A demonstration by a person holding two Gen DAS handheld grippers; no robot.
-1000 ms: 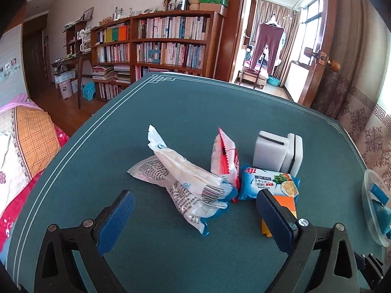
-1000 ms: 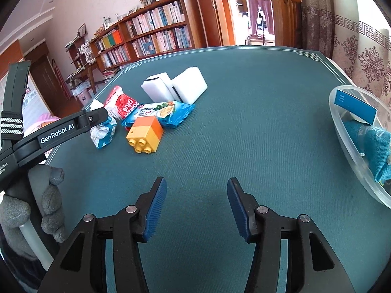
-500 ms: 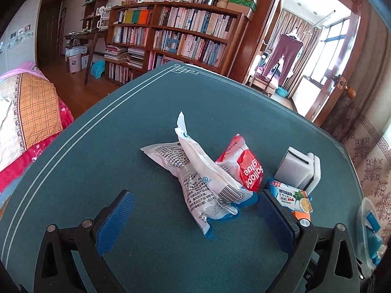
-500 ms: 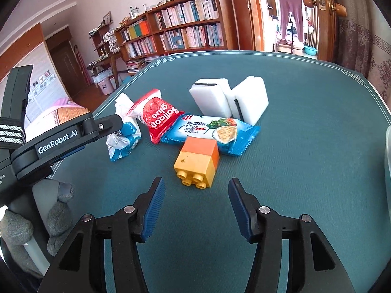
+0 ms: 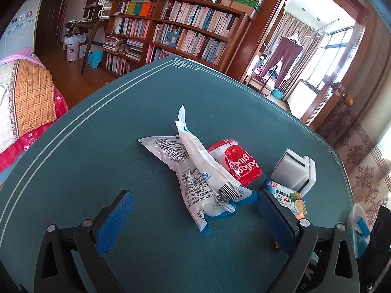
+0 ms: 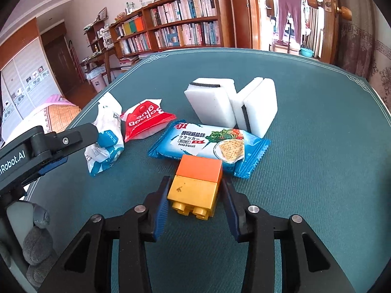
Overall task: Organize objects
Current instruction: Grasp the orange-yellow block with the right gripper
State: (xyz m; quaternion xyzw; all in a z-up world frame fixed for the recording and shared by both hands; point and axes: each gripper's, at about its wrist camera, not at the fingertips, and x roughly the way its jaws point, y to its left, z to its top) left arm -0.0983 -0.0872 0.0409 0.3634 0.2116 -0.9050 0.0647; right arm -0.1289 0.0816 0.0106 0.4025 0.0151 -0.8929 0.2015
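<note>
Two grippers: your right gripper (image 6: pixel 195 195) has closed in on the toy brick (image 6: pixel 196 186) over the last second; your left gripper (image 5: pixel 193 216) has swung toward the white-and-blue packets (image 5: pixel 202 178).
Right tool: jaws partly open, one pad just beside each side of the brick, no squeeze visible yet.
Left tool: jaws wide apart, holding nothing, packets lying between and beyond the pads.
Brick: orange block on yellow block, lying on its side on the green table (image 6: pixel 317 171), its far end touching the blue soda biscuit pack (image 6: pixel 207 144).
Neighbours: red balloon glue pouch (image 6: pixel 144 119) to the left, two white sponges (image 6: pixel 232 105) standing farther back.
Meaning: you look set to clamp the brick next; lift straight so the biscuit pack stays put.
</note>
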